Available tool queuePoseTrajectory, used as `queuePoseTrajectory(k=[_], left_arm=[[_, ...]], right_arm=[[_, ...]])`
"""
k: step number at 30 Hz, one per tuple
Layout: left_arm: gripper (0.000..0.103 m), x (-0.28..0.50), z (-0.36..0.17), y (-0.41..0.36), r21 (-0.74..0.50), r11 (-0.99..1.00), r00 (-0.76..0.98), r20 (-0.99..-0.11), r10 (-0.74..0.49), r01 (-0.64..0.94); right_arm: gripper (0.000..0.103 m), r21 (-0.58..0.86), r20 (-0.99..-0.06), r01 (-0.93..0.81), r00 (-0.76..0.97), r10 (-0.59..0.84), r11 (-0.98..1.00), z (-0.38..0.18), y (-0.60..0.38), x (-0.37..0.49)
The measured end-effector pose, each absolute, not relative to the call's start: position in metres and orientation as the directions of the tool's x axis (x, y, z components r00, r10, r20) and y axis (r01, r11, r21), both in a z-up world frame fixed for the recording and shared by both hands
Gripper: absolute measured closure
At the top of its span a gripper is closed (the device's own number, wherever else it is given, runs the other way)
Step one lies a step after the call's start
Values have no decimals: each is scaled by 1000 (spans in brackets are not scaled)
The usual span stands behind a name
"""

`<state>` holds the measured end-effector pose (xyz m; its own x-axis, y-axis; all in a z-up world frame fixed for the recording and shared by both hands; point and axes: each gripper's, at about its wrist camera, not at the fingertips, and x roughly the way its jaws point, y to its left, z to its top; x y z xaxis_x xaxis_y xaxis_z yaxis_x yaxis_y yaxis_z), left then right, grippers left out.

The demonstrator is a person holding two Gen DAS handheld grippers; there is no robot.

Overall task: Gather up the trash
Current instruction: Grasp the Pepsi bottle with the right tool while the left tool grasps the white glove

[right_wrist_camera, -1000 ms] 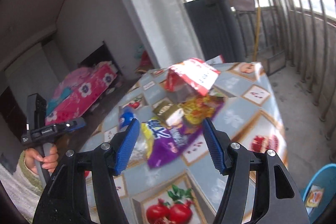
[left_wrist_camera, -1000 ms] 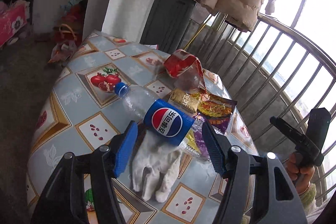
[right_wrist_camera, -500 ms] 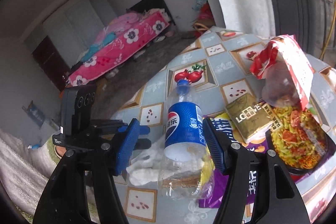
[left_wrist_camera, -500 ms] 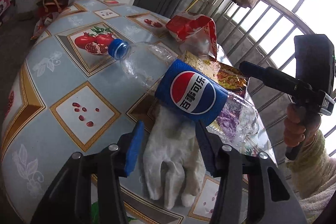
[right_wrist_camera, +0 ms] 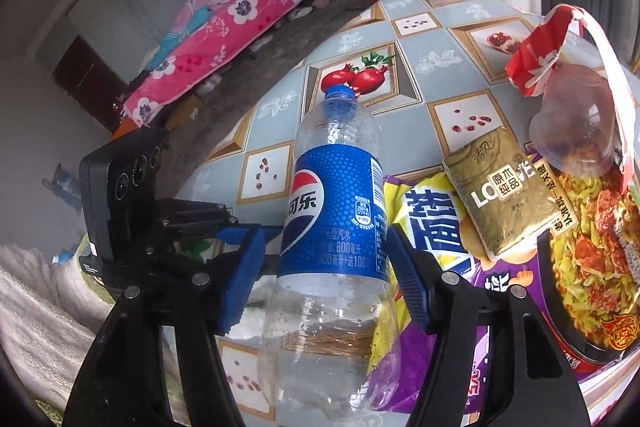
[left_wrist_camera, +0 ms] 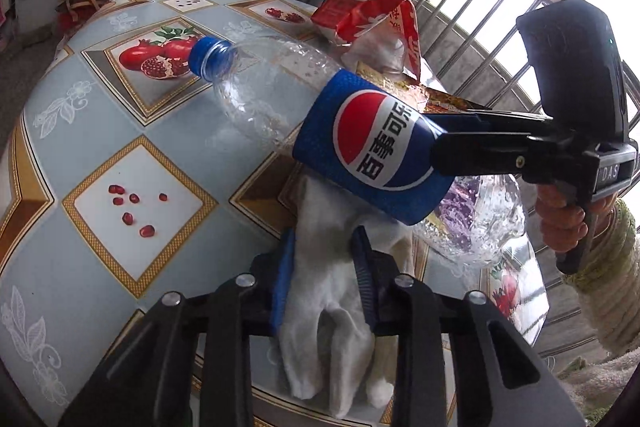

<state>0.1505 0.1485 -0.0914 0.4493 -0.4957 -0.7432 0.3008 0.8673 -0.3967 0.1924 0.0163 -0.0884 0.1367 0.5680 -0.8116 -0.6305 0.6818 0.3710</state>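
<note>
Glove (left_wrist_camera: 328, 291), white, is lying on table (left_wrist_camera: 120, 163), pinched in left gripper (left_wrist_camera: 324, 267) whose jaws have just been closing. Right gripper (right_wrist_camera: 320, 275) is straddling empty cola bottle (right_wrist_camera: 332, 227), pads apparently touching its label. Wrappers (right_wrist_camera: 500, 203) are lying beyond.

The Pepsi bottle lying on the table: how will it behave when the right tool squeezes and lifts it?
The Pepsi bottle looks empty, so probably light. Its thin clear wall may crumple when squeezed. Round and on its side, it could roll if nudged.
</note>
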Motion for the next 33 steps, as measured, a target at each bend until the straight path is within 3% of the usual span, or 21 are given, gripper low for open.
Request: queuePoseTrajectory(k=[1, 9, 26, 29, 30, 33], left_arm=[[81, 149, -91, 148, -387, 871, 452, -746, -489, 304], [97, 140, -85, 146, -341, 885, 471, -753, -458, 316], [98, 59, -79, 161, -336, 921, 470, -792, -389, 196], [94, 56, -79, 161, -371, 911, 451, -792, -410, 178], [86, 56, -79, 162, -379, 909, 450, -791, -414, 170], [77, 61, -82, 162, -377, 915, 446, -801, -400, 142]], right_arm=[[51, 375, -813, -624, 133, 566, 685, -90, 15, 193], [52, 372, -810, -620, 146, 568, 691, -89, 8, 181], [52, 258, -862, -577, 225, 454, 775, -81, -41, 68], [51, 273, -865, -547, 221, 451, 792, -80, -51, 58], [51, 280, -864, -535, 221, 452, 797, -79, -53, 56], [39, 300, -856, -511, 227, 463, 806, -79, -53, 57]])
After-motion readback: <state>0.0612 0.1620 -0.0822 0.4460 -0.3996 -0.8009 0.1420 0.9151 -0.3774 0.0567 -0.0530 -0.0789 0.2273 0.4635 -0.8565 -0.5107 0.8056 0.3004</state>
